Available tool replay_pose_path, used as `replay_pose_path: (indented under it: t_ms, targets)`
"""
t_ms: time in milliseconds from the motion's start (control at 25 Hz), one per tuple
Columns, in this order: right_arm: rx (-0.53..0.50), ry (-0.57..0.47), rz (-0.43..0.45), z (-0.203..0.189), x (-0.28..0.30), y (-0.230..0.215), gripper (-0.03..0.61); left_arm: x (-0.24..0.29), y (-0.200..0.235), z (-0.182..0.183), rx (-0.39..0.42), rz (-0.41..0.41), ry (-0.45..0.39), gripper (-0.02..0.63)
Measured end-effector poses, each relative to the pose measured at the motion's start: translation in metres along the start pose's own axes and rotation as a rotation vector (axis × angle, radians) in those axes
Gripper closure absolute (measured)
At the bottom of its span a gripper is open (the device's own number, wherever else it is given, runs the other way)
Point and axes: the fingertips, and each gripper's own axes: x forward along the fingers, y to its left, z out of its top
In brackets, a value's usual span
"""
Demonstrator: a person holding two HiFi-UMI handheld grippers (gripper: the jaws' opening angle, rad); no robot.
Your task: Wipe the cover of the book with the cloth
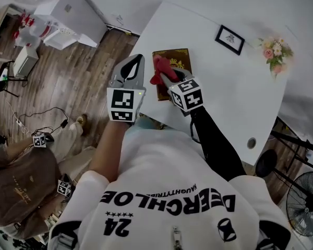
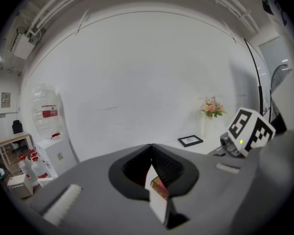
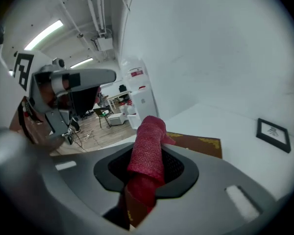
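Your right gripper [image 1: 165,75] is clamping the red woven cloth [image 3: 148,148] above the dark brown gold-trimmed book [image 1: 178,61]; your left gripper [image 1: 137,61] is hovering alongside, jaws together.

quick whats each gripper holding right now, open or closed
Left gripper: closed, empty.
Right gripper: closed on the red cloth.

The person's shirt [image 1: 161,178] reads "DEERCHLOE" and "24", upside down.
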Motion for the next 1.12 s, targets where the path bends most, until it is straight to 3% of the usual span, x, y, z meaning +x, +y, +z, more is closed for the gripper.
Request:
replay_pose_path:
  t_ms: [240,480,840,1120]
  targets:
    - [-0.011,0.178,0.020,-0.052,0.023,0.017,0.491,-0.004,0.000,-0.005,-0.010,0.015,0.013,0.555]
    - [-0.032,0.177,-0.036,-0.053,0.014,-0.003,0.491,-0.001,0.001,-0.006,-0.006,0.015,0.019,0.555]
    - [0.056,0.147,-0.200,-0.066,-0.032,-0.069,0.491,0.005,-0.008,0.002,0.006,-0.007,0.001,0.555]
    - [0.064,0.140,-0.280,-0.071,-0.053,-0.094,0.491,0.006,-0.018,0.007,0.011,-0.017,-0.009,0.555]
